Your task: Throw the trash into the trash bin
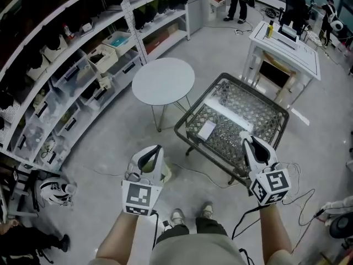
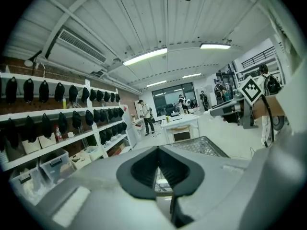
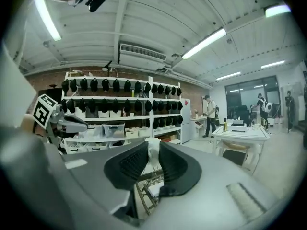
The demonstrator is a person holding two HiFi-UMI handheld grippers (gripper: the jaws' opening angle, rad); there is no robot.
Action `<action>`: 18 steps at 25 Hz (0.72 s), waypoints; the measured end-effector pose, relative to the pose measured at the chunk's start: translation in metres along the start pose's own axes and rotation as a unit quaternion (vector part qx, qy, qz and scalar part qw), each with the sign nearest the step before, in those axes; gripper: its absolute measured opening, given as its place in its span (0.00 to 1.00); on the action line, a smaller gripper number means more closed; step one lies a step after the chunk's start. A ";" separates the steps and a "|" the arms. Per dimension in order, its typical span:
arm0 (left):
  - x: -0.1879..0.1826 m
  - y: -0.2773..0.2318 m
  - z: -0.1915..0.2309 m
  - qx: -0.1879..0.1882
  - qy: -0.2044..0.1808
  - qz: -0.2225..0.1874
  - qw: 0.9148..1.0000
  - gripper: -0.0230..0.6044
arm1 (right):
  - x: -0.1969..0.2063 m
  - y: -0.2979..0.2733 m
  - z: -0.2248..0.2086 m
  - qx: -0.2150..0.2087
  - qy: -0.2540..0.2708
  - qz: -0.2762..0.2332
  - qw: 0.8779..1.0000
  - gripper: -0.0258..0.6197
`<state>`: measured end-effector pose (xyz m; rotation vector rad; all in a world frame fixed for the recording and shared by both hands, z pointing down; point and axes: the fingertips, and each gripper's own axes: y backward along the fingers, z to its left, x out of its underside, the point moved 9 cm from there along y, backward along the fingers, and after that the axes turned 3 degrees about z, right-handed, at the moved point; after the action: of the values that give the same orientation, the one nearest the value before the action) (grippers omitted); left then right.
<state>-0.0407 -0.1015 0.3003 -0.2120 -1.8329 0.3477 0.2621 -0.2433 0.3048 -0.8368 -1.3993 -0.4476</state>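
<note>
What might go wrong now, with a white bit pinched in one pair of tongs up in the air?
1. The right tongs grip the scrap only at their very tips, so it may slip out on the way.
2. No bin shows in any view, so the carry may be long.
3. Cables trail over the floor near the feet; a trip seems possible.

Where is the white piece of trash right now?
The white trash is pinched in the right gripper, at the head view's lower right, over the near edge of the glass-topped table.
</note>
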 end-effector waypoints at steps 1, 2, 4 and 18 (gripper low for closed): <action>-0.002 0.006 0.000 -0.001 -0.002 -0.004 1.000 0.04 | -0.005 0.007 0.005 0.004 0.006 -0.007 1.000 0.16; -0.003 0.012 0.001 -0.001 -0.003 -0.006 1.000 0.04 | -0.011 0.014 0.010 0.009 0.015 -0.016 1.000 0.15; -0.004 0.023 0.002 0.004 0.002 -0.009 1.000 0.04 | -0.025 0.028 0.023 0.013 0.031 -0.036 0.999 0.16; -0.004 0.078 0.002 0.001 0.009 -0.019 1.000 0.04 | -0.045 0.077 0.070 -0.018 0.042 -0.046 0.998 0.16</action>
<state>-0.0439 -0.0294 0.2696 -0.1778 -1.8155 0.3200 0.2639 -0.1507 0.2391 -0.7756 -1.3586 -0.5751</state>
